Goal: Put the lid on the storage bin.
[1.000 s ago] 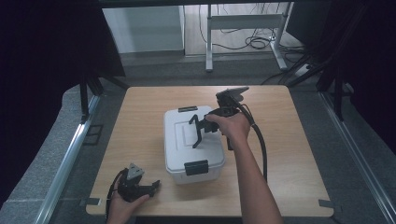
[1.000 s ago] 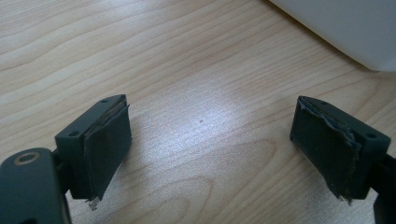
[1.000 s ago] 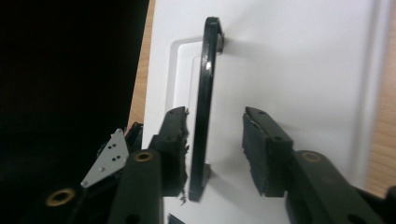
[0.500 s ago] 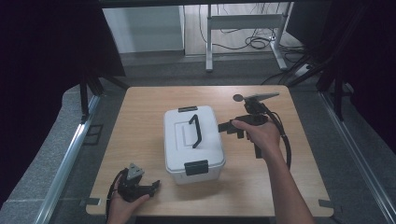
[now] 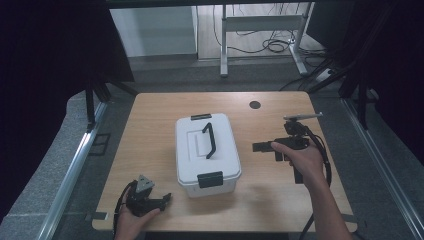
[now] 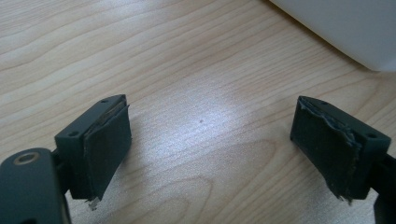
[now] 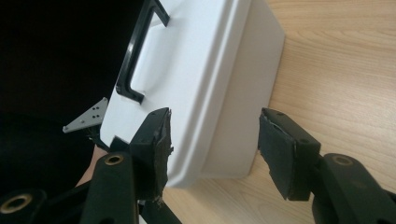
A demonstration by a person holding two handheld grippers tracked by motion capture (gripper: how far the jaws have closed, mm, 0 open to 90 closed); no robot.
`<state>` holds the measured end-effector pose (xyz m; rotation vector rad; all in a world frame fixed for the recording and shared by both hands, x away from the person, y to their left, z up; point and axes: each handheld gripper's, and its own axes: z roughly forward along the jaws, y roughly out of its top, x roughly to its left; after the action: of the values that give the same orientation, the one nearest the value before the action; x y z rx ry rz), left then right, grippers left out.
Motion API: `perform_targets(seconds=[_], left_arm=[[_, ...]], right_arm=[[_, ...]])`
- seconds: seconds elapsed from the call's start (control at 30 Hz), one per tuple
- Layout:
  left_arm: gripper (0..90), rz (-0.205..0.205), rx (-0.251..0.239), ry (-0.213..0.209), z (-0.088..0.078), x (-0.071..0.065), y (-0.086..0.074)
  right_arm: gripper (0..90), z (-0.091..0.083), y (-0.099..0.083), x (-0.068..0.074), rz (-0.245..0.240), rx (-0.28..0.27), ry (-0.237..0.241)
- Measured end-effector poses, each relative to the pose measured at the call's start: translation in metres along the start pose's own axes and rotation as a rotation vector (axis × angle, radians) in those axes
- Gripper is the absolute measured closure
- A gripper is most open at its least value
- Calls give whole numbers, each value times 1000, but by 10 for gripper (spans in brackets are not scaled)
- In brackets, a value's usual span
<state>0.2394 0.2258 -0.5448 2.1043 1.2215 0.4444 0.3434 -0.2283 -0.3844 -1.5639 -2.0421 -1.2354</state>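
At the near left corner of the table (image 5: 150, 120), the left gripper (image 5: 146, 199) is sitting low in the person's hand, its grey three-cornered plate on top. In the left gripper view its jaws are standing spread wide over pale, glossy wood grain, gripping nothing; the dark pads (image 6: 107, 144) are looking frayed and ragged at the edges, and a smooth white corner of the box (image 6: 345, 28) is showing at the far right.

The box (image 5: 206, 152) is resting mid-table: a white rectangular plastic tub with rounded corners, a black arched handle (image 5: 209, 140) lying along the lid, and a black latch (image 5: 210, 179) on its near end, another on the far end.

To its right, apart from it, the right gripper (image 5: 261, 147) is pointing left toward the box. In the right gripper view its jaws are spread open and holding nothing, with the box's side beyond them.

Farther off, a small dark round hole (image 5: 255, 105) is marking the tabletop.
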Motion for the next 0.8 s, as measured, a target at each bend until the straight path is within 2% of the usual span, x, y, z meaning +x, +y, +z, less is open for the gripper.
perform_targets(seconds=[0.23, 0.33, 0.6, 0.8], left_arm=[[123, 0, 2, 0, 0, 0, 0], [123, 0, 2, -1, 0, 0, 0], [123, 0, 3, -1, 0, 0, 0], [123, 1, 3, -1, 0, 0, 0]], right_arm=[[441, -7, -20, -22, -6, -40, 4], [441, -6, -30, -32, -19, -49, -11], [434, -2, -56, -58, -19, -69, -4], [427, 2, -72, -73, -26, -66, -33]])
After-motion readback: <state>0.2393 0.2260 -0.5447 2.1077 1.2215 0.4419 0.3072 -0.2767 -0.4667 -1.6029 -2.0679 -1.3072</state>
